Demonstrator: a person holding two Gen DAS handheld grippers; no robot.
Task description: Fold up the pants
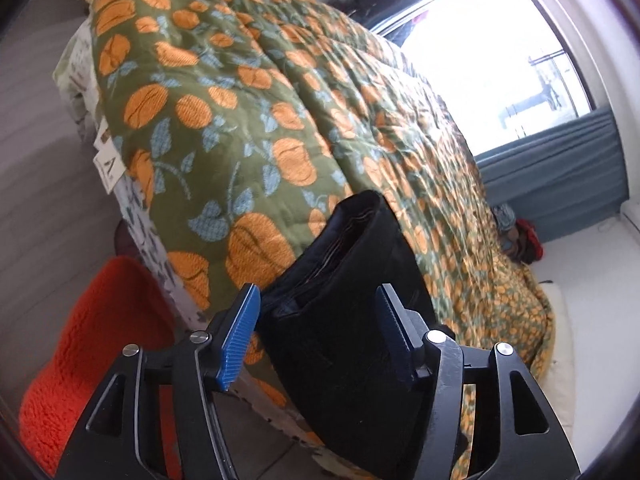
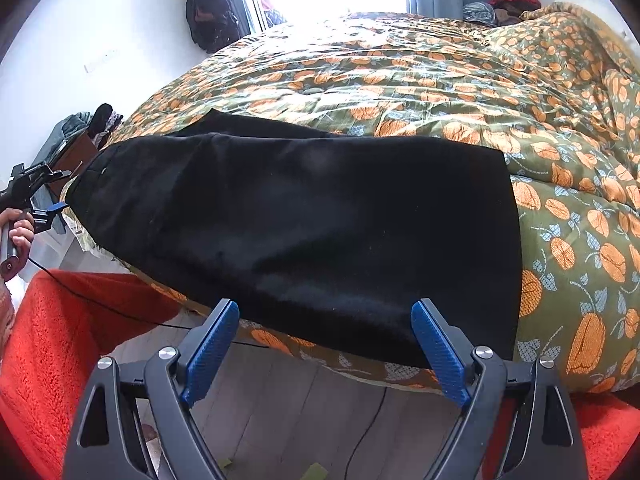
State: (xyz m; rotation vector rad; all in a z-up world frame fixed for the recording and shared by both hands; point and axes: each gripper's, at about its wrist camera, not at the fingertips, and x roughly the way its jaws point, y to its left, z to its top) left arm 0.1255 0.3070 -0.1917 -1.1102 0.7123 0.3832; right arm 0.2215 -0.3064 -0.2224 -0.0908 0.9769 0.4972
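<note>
Black pants (image 2: pixel 304 216) lie folded lengthwise along the near edge of the bed, on a green quilt with orange pumpkins (image 2: pixel 460 80). In the left wrist view the pants' waistband end (image 1: pixel 344 280) lies between the fingers of my left gripper (image 1: pixel 316 312), whose jaws stand wide apart around it without pinching. My right gripper (image 2: pixel 324 328) is open at the pants' near long edge, with the cloth just beyond its fingertips. The left gripper also shows in the right wrist view (image 2: pixel 52 208) at the pants' left end, held by a hand.
An orange fluffy rug (image 2: pixel 64 332) covers the wooden floor (image 2: pixel 304 412) by the bed. A thin black cable (image 2: pixel 120 312) runs across rug and floor. A bright window (image 1: pixel 488 52) with a blue curtain (image 1: pixel 560 168) is beyond the bed. Clothes are piled at the bed's far side (image 2: pixel 504 4).
</note>
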